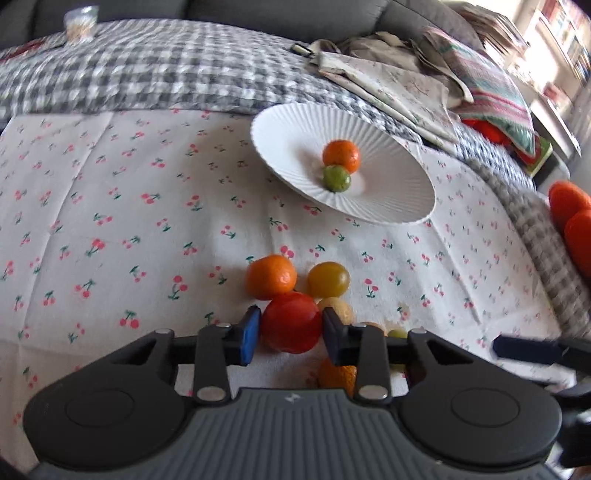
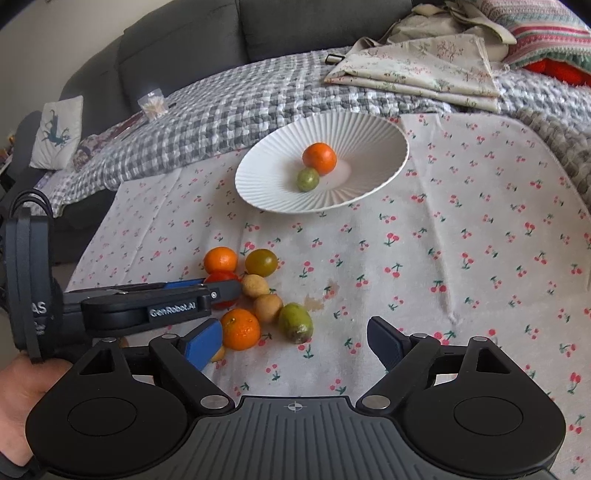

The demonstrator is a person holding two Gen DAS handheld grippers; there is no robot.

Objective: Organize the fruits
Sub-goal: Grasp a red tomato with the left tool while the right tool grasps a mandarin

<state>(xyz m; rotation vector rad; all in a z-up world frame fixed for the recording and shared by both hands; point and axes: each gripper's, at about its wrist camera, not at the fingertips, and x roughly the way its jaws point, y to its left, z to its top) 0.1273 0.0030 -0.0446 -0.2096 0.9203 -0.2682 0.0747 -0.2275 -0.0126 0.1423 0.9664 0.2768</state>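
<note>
My left gripper (image 1: 291, 326) is shut on a red tomato (image 1: 291, 322) in a fruit pile on the cherry-print cloth; it also shows in the right wrist view (image 2: 221, 290). Around it lie an orange mandarin (image 1: 271, 276), a yellow-green tomato (image 1: 328, 279) and a pale round fruit (image 1: 338, 308). The right wrist view shows another mandarin (image 2: 240, 328), two pale round fruits (image 2: 268, 307) and an oblong green fruit (image 2: 295, 322). A white ribbed plate (image 2: 369, 136) holds a mandarin (image 2: 319, 158) and a small green fruit (image 2: 308, 179). My right gripper (image 2: 295, 343) is open and empty, just near of the pile.
A grey checked blanket (image 2: 229, 110) lies behind the cloth, with folded floral fabric (image 2: 424, 66) and a striped cushion (image 2: 546, 33) at the back right. A small clear container (image 2: 151, 103) stands at the back left. A dark sofa (image 2: 295, 22) is behind.
</note>
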